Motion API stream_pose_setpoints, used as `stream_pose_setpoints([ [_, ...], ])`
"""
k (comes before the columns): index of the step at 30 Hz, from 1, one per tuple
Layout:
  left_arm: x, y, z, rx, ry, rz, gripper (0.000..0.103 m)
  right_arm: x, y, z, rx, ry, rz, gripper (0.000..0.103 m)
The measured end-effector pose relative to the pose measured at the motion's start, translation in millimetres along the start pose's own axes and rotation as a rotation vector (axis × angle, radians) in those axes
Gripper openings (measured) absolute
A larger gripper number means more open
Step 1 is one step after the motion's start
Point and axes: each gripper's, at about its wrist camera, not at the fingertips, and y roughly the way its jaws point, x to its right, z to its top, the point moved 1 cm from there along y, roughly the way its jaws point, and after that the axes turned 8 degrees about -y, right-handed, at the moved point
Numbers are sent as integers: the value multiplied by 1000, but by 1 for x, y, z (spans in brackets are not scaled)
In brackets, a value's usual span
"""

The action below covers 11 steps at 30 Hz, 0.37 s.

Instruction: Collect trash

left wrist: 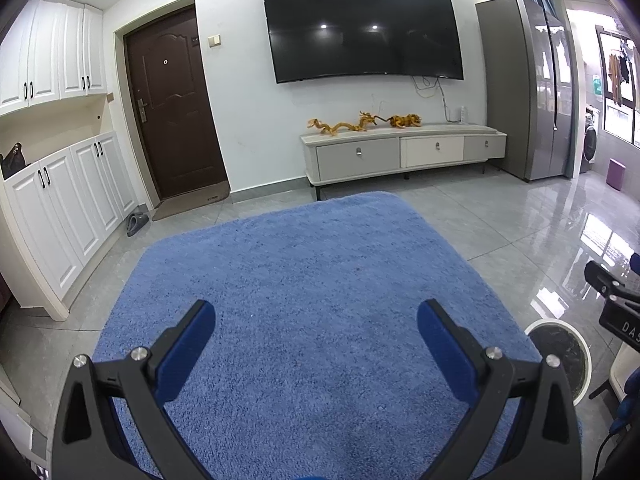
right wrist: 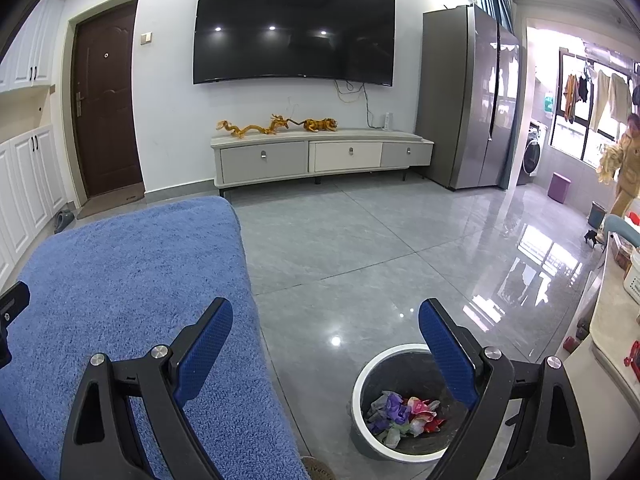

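Over the blue rug [left wrist: 304,300] hangs the left hand-held gripper [left wrist: 316,320], jaws spread wide and holding nothing. Right hand-held gripper [right wrist: 326,320] — likewise released and bare — hovers where the rug's edge meets the grey tiled floor [right wrist: 360,248]. Below its right finger stands the bin [right wrist: 360,384], and the trash [right wrist: 400,412] lies inside it — crumpled scraps of purple, grey, red and green.

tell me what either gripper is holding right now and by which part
Nothing. The left gripper and right gripper are both open and empty; the crumpled trash lies in the bin.
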Motion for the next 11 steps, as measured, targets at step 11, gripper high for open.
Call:
stream_pose_setpoints([
  [11,1,1,0,-11,-1,-9,102,-1,0,1,-6,-1,-6,93],
])
